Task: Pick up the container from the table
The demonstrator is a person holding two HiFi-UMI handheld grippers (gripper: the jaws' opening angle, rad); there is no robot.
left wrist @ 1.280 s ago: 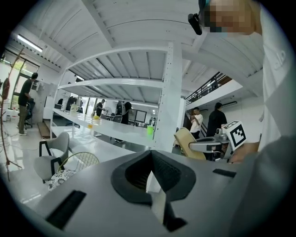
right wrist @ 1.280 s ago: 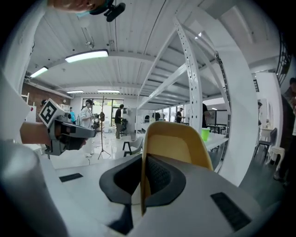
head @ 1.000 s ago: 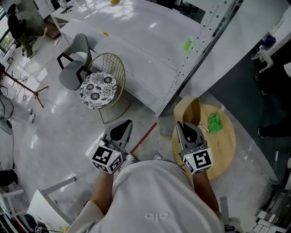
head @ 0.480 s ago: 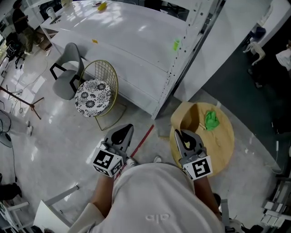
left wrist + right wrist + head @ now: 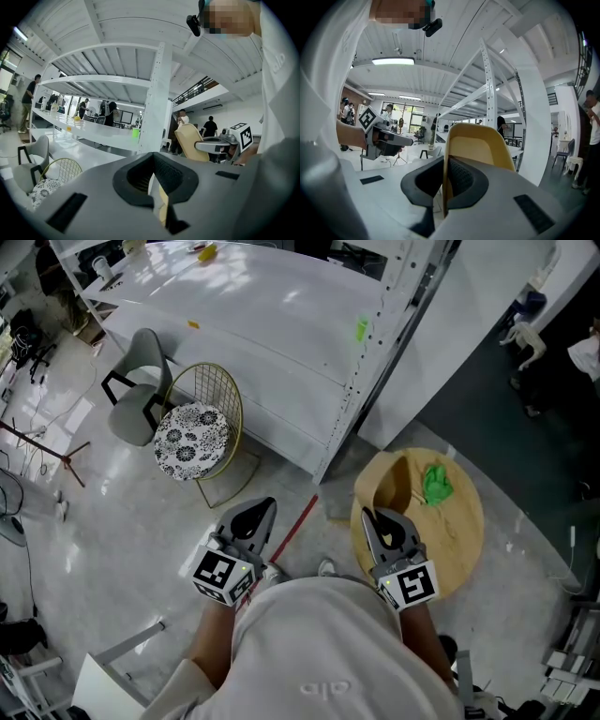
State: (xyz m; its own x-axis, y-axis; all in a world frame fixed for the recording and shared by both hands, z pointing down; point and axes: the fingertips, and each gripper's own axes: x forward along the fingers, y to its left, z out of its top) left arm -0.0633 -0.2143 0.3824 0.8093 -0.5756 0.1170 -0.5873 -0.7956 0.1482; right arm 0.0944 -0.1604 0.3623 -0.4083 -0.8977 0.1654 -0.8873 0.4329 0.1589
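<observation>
A tan, bowl-like container [image 5: 390, 486] stands on edge over the left rim of the round wooden table [image 5: 458, 542]. My right gripper [image 5: 374, 516] is shut on the container's thin wall. In the right gripper view the container [image 5: 482, 143] rises straight out of the pinched right gripper [image 5: 444, 187]. My left gripper [image 5: 257, 509] hangs over the floor to the left of the table, jaws together and holding nothing. In the left gripper view the left gripper [image 5: 157, 197] shows the same, with the container [image 5: 191, 140] off to the right.
A crumpled green thing [image 5: 437, 486] lies on the round table. A long white table [image 5: 272, 324] and a white perforated post [image 5: 389, 334] stand ahead. A wire chair with a patterned cushion [image 5: 193, 432] and a grey chair [image 5: 139, 390] are on the left. People stand in the background.
My right gripper has shifted a little sideways with the container still pinched in it. The head view has swung slightly. My left gripper has stayed put.
</observation>
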